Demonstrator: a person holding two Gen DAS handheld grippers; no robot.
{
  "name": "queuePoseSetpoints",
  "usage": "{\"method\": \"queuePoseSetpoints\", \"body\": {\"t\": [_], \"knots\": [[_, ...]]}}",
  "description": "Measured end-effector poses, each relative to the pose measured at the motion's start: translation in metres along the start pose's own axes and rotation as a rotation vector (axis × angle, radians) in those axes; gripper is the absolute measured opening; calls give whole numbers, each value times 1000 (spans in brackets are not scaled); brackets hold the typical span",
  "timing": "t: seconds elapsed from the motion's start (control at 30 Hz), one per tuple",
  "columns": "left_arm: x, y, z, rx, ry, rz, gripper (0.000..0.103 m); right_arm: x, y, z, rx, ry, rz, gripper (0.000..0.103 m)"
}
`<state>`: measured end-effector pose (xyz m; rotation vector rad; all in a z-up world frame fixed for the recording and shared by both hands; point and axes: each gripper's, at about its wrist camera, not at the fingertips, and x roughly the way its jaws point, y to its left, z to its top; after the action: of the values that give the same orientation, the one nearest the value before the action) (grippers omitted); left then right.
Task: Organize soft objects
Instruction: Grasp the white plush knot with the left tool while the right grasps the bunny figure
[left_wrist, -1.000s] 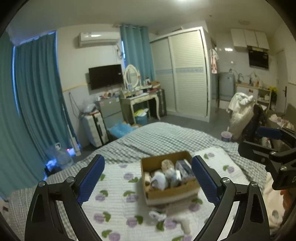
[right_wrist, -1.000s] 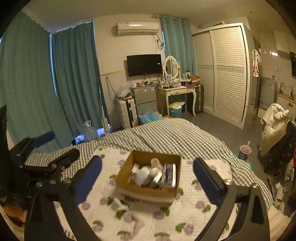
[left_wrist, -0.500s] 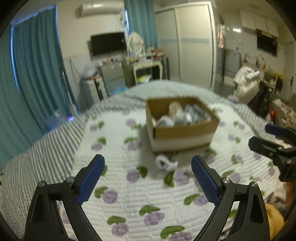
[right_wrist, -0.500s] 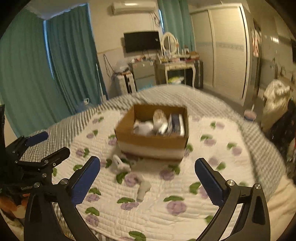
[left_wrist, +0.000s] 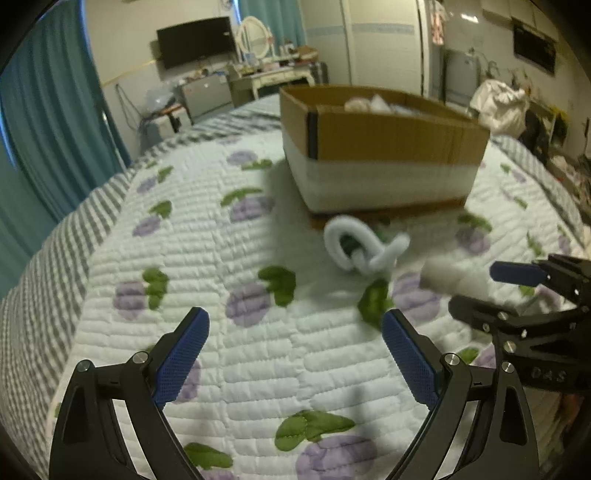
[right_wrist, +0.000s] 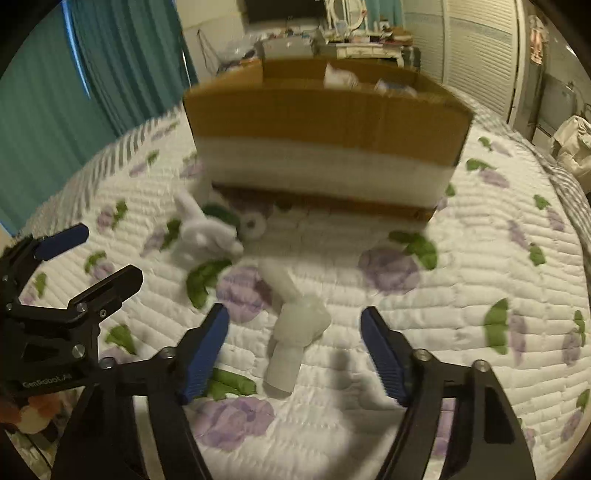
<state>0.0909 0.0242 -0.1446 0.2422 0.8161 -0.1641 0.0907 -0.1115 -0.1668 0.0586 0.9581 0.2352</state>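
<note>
A cardboard box (left_wrist: 384, 147) with soft items inside stands on the quilted bed; it also shows in the right wrist view (right_wrist: 325, 122). A white knotted soft piece (left_wrist: 360, 245) lies just in front of the box, also in the right wrist view (right_wrist: 207, 230). A second white soft piece (right_wrist: 295, 328) lies nearer, between my right gripper's open jaws, not gripped. My right gripper (right_wrist: 295, 347) is open and low over it. My left gripper (left_wrist: 295, 350) is open and empty, short of the knotted piece. The right gripper appears at the left wrist view's right edge (left_wrist: 517, 288).
The floral quilt (left_wrist: 184, 258) covers the bed, with a grey checked blanket (left_wrist: 55, 240) at its left edge. Teal curtains (left_wrist: 44, 110), a TV, a dresser and a wardrobe stand beyond the bed. A small plush toy (right_wrist: 26, 413) lies at the bed's near left.
Both grippers have dropped and moved forward toward the bed. The box and white pieces now loom much closer. The right gripper now straddles the nearer white piece.
</note>
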Motion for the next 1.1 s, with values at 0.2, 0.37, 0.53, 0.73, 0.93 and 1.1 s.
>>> {"method": "queuePoseSetpoints", "body": {"t": [0.2, 0.37, 0.53, 0.73, 0.93, 1.1], "knots": [[4, -12, -10, 26, 31, -29, 96, 13, -2, -5, 17, 26, -14, 31], [4, -22, -3, 14, 51, -76, 96, -2, -9, 1, 34, -13, -1, 29], [16, -27, 16, -52, 75, -110, 95, -17, -26, 18, 36, -58, -37, 29], [41, -42, 35, -31, 71, -93, 94, -11, -46, 38, 53, -87, -54, 29], [60, -38, 43, -57, 95, -118, 61, 4, -57, 38, 78, -68, -22, 29], [58, -40, 42, -44, 97, -133, 43, 9, -58, 37, 77, -57, -11, 30]]}}
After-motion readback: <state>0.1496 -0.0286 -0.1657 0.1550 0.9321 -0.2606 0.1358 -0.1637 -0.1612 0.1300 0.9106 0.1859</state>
